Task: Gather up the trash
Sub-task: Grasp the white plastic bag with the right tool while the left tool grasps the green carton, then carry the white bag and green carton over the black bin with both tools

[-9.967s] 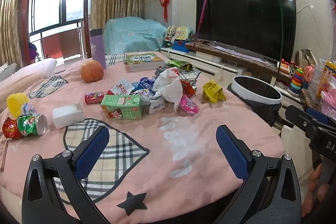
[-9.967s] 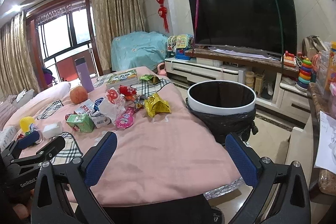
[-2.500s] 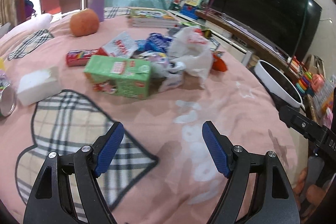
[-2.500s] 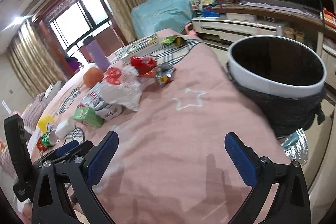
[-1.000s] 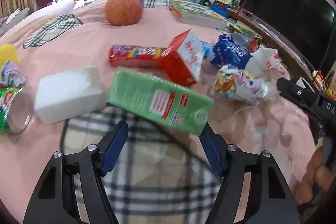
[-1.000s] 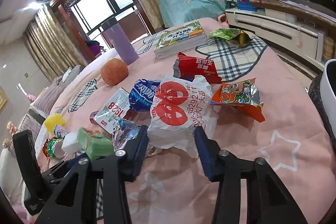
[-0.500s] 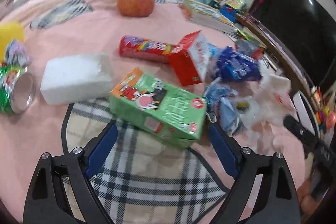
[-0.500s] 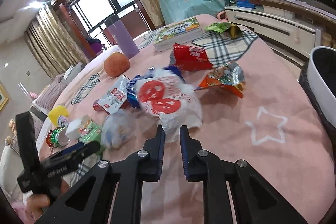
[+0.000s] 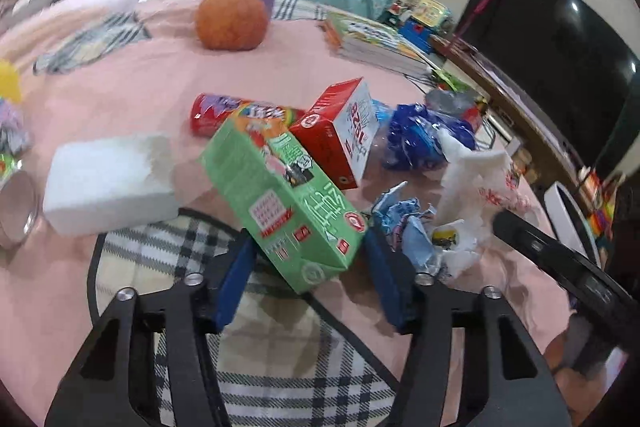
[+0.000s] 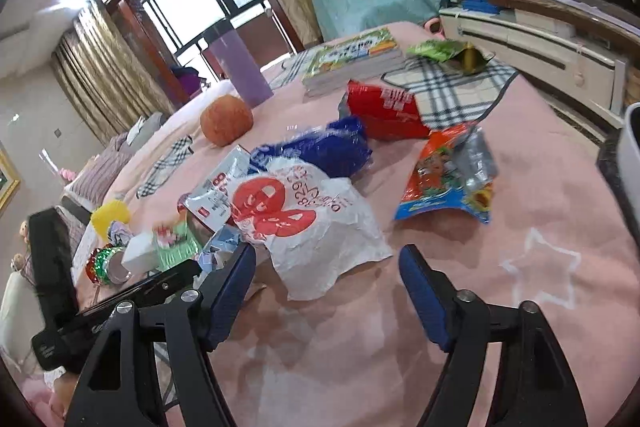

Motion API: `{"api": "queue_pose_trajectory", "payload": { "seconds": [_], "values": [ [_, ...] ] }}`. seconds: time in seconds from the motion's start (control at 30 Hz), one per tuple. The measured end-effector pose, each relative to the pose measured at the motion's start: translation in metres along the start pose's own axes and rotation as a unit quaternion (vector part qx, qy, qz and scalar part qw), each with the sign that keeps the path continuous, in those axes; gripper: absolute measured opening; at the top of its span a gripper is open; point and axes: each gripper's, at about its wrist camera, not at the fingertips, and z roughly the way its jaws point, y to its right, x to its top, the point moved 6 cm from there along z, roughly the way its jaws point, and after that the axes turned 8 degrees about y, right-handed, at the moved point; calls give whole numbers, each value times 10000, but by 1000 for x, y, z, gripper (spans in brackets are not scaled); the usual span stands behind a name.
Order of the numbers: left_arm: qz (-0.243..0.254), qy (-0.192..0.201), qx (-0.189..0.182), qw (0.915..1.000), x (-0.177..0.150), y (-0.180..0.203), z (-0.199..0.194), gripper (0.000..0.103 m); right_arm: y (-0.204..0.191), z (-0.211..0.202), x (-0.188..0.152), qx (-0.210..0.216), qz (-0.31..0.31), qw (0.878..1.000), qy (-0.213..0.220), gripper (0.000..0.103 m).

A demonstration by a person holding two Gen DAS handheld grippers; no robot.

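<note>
Carton (image 9: pixel 288 203), the green one, sits dead centre in our left wrist view, right between the fingers of the left gripper (image 9: pixel 306 279), and those jaws are closing on it as we speak. Its long axis runs from the lower middle of the frame up and to the left, tilted, with the near end low between the blue pads (image 9: pixel 236 279) and the far end riding over the red tube (image 9: pixel 208 113). Whether the pads already press its sides we cannot tell; the near corner looks just inside them.

Over in the right wrist view, the right gripper (image 10: pixel 326 291) is spreading, jaws opening, with the lower edge of the white bag (image 10: pixel 316 227) lying between the fingertips on the pink counter (image 10: pixel 480 307) and nothing pinched. That bag stretches toward the upper left of the frame. The bin (image 10: pixel 630 155) peeks in at the right edge, so we judge the right hand nearer to it, while the carton is the left's.
</note>
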Motion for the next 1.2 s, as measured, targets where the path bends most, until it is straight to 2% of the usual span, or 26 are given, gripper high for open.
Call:
{"api": "queue_pose_trajectory", "payload": {
  "seconds": [0.07, 0.17, 0.2, 0.23, 0.53, 0.7, 1.2],
  "values": [
    [100, 18, -41, 9999, -1, 4, -2, 45, 0, 3, -2, -33, -18, 10000, -38, 23],
    [181, 74, -87, 9998, 0, 7, -7, 32, -1, -5, -5, -11, -24, 10000, 28, 16],
    [213, 105, -93, 9997, 0, 8, -10, 32, -1, -10, -5, -34, -50, 9999, 84, 15],
    [245, 137, -106, 9996, 0, 9, -13, 32, 0, -15, -5, -33, -45, 9999, 134, 8],
    [732, 435, -340, 9958, -4, 37, -44, 32, 12, -61, 1, -89, 165, 9983, 543, 7],
    [1031, 532, -642, 9912, -9, 68, -60, 32, 20, -87, 2, -157, 254, 9968, 742, 7],
    [1837, 316, -1541, 9703, -34, 176, -62, 32, 87, -157, -2, -822, 700, 9872, 1175, 7]
  ]
}}
